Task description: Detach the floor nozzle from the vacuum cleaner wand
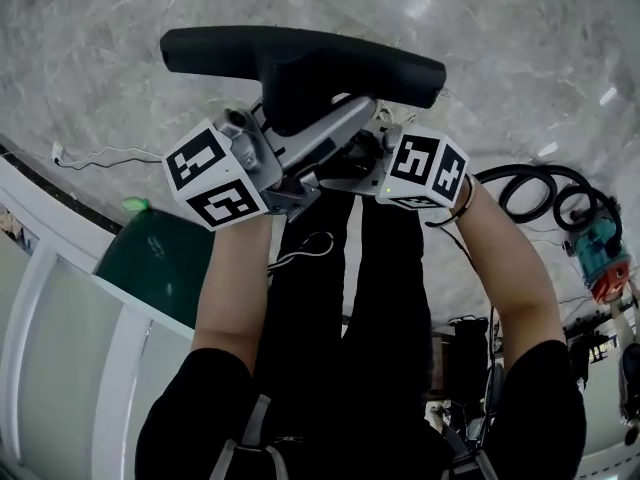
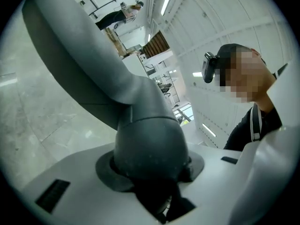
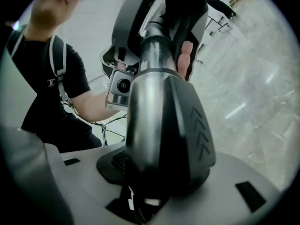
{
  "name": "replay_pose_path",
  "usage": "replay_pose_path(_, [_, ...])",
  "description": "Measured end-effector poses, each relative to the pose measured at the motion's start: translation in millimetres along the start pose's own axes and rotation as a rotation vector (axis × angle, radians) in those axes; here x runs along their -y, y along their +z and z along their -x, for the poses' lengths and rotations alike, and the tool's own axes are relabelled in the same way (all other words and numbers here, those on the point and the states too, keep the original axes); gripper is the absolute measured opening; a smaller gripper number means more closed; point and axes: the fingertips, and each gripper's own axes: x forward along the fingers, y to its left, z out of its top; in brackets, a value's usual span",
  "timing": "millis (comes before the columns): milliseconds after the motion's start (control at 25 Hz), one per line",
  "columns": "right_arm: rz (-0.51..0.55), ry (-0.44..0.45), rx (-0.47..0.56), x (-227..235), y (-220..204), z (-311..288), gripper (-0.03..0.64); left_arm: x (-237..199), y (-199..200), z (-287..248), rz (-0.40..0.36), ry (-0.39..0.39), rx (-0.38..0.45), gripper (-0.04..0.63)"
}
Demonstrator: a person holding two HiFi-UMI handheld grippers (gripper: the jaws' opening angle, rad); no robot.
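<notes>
The black floor nozzle (image 1: 300,56) is held up over the marble floor, its neck (image 2: 140,125) running down into my left gripper (image 2: 152,191). The jaws press on that dark grey neck. The silver wand (image 1: 322,138) lies between the two marker cubes. In the right gripper view the wand (image 3: 147,107), with its black arrow-marked collar (image 3: 194,125), fills my right gripper (image 3: 140,191), which is shut on it. Farther up, the wand's thinner end (image 3: 154,46) meets the nozzle's neck; whether they are still joined is hidden. My left gripper (image 1: 285,180) and right gripper (image 1: 355,163) sit close together.
A coiled black hose (image 1: 530,190) and a teal and orange machine (image 1: 600,253) lie on the floor at the right. A dark green object (image 1: 150,258) and white panels (image 1: 60,348) stand at the left, and a thin white cable (image 1: 100,155) lies near them.
</notes>
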Motion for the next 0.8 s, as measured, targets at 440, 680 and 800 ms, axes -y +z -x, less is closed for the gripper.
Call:
replay_pose_path(440, [-0.041, -0.066, 0.000, 25.3, 9.2, -15.0, 0.107, -24.9, 9.2, 9.1, 0.040, 0.013, -0.002, 0.167])
replay_pose_path(680, [-0.052, -0.451, -0.032, 56.3, 17.4, -25.3, 0.095, -61.1, 17.9, 31.9, 0.121, 0.239, 0.059, 0.149])
replay_pose_path(800, [-0.036, -0.432, -0.049, 55.6, 13.7, -26.5, 0.094, -62.2, 18.6, 34.1, 0.124, 0.229, 0.080, 0.138])
